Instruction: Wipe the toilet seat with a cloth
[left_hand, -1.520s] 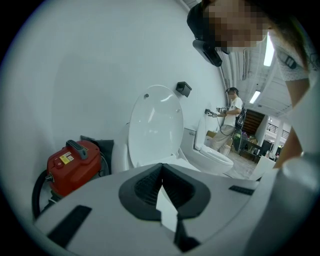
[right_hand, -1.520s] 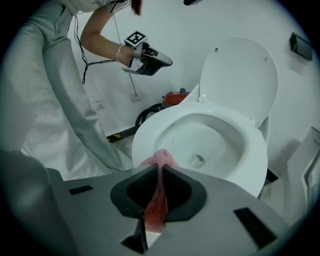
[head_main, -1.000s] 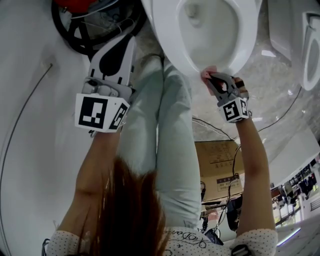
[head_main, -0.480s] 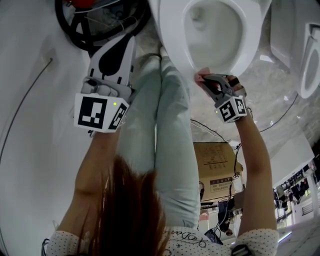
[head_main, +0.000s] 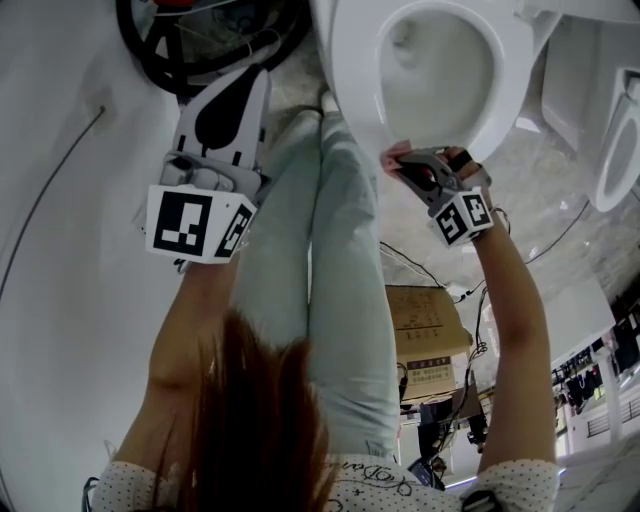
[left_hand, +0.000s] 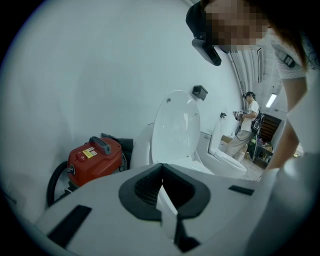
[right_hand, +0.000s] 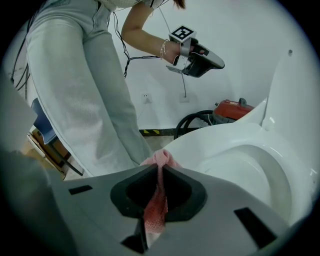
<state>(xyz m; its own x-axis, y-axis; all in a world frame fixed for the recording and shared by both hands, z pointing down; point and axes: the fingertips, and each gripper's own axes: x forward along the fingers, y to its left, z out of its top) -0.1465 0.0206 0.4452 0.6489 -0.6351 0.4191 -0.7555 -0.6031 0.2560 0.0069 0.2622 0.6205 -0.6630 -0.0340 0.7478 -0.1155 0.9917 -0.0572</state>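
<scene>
Right gripper: jaws clamped on a pink cloth. A strip of it runs back between the pads and a bunched wad sticks out past the tips.

Cloth position: the wad sits against the near front edge of the toilet seat, toward its left side. From the right gripper view it looks to be touching, but the contact line is hidden behind the wad, so I cannot be sure.

Geometry for the next stroke:
- The seat ring lies ahead of and to the right of the tips.
- Its long axis runs from near to far, toward the raised lid.
- A wipe would probably follow the curve of the ring, either far along the left limb or right across the front.

Left gripper: jaws pressed together with nothing between them. It is held up and well apart to the left (the right hand is clearly the nearer one and is doing the work).

Room to move:
- The person's legs stand just left of the toilet front, so a leftward sweep is cramped.
- The right side and the ring top are open.
- The inner edge drops into the bowl, so the wad could slip off it.
- A red vacuum stands far left, out of the way.
</scene>
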